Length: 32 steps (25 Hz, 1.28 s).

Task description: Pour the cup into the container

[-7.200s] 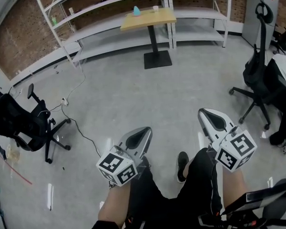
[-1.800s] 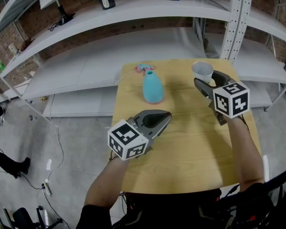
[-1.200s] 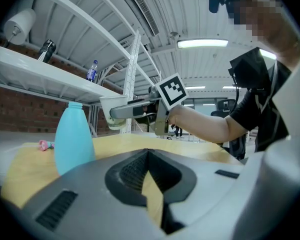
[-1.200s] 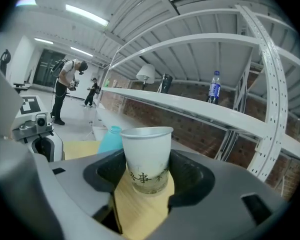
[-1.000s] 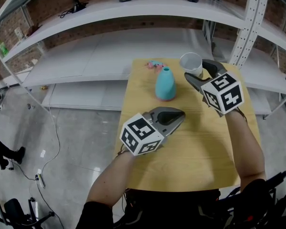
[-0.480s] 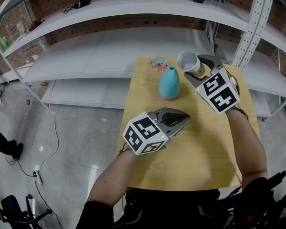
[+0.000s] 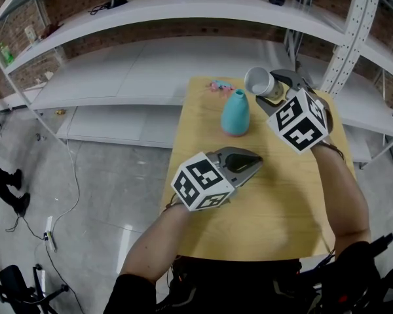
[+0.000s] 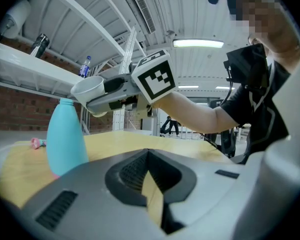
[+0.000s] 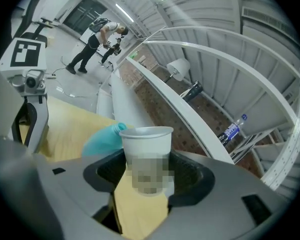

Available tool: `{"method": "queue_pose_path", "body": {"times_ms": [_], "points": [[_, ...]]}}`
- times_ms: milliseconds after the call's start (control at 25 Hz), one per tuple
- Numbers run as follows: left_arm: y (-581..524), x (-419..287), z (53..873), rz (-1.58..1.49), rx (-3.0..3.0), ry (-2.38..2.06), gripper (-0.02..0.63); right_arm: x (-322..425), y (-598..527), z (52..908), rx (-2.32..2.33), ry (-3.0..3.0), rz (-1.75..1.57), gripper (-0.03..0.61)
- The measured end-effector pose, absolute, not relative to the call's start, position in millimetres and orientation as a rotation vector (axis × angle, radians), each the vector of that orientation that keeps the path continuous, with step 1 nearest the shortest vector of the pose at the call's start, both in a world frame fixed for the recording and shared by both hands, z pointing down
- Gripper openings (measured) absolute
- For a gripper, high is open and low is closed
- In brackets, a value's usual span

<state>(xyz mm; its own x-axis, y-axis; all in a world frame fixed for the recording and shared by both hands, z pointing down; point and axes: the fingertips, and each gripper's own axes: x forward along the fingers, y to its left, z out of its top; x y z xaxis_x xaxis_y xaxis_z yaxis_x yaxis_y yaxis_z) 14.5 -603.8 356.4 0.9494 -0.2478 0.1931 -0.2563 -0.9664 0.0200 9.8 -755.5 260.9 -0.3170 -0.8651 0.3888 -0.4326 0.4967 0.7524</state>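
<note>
Both are the same kit tbh: left gripper and right gripper have smooth grey shells with black ribbed insides. Each has a white cube at the back, covered in black square markers. Person's wearing a black short-sleeve tee.

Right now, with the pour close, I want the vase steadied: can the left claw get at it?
Probably yes. The left claw, empty and shut, is near the blue vase with only bare table between them; it would need to open first.
</note>
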Motion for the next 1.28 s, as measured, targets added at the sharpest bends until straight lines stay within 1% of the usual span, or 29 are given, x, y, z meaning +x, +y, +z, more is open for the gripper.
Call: {"method": "queue_pose_path", "body": {"times_ms": [1280], "points": [[-600, 14, 356, 0.294, 3.062, -0.369, -0.008, -1, -761, 264, 0.978, -1.748, -0.815, 0.276]]}}
